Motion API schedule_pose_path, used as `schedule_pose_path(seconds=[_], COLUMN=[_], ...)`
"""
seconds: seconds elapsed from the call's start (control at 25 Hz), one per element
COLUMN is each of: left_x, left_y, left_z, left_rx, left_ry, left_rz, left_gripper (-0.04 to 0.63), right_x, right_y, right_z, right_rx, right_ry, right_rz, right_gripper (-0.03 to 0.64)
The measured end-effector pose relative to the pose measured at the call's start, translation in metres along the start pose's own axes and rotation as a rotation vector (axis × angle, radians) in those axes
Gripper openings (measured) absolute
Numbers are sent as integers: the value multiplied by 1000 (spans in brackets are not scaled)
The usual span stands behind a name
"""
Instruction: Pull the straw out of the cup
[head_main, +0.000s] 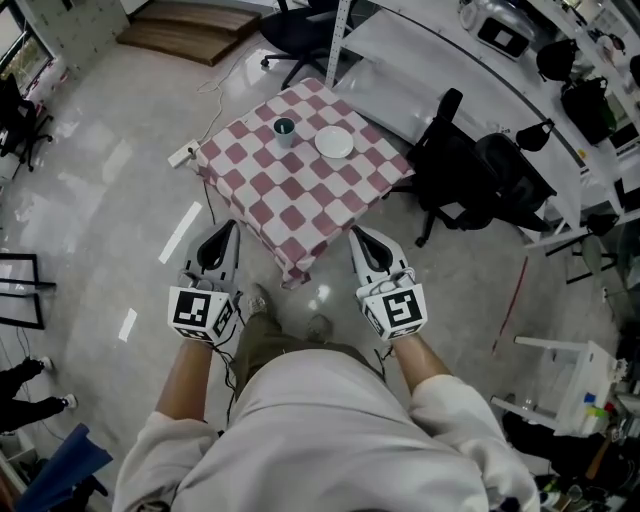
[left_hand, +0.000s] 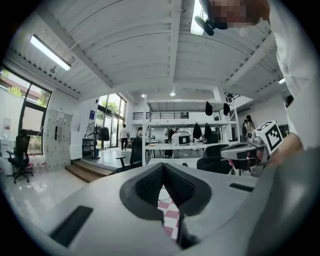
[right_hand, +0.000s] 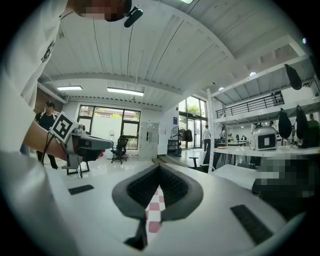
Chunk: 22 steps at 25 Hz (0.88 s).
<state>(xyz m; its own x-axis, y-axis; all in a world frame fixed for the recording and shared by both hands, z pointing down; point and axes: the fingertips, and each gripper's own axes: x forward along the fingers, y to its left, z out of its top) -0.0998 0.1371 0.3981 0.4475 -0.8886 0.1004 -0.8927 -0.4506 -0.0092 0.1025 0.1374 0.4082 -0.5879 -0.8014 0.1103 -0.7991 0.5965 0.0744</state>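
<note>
While beside table (head_main: 300, 200) corner, grippers (head_main: 232, 226) (head_main: 356, 233) over floor (head_main: 130, 200).

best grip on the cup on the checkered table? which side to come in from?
Take the cup by its side wall, below the rim: it stands upright on the cloth. Probably come from its left, since the white plate sits close on its right and would crowd the jaws there.

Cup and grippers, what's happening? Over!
Both shut, empty: left gripper, right gripper. Cup untouched on checkered table; straw too small to see. White plate beside it, path clear.
</note>
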Motion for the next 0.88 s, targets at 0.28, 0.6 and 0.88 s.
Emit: schedule_pose_path(seconds=[0.28,0.6,0.88], left_x=[31,85,129], left_y=[21,73,117], left_z=[-4,-8,-14], left_rx=[-8,-24,-23], left_ry=[8,16,39], left_rz=[-19,-87,-172], left_gripper=[3,5,5], right_x=[32,95,152], right_y=[-13,-32,-45], right_z=[-6,-2,8], right_rx=[9,8,8], right_ry=[28,52,63], right_rz=[-12,-85,-165], right_gripper=[3,3,3])
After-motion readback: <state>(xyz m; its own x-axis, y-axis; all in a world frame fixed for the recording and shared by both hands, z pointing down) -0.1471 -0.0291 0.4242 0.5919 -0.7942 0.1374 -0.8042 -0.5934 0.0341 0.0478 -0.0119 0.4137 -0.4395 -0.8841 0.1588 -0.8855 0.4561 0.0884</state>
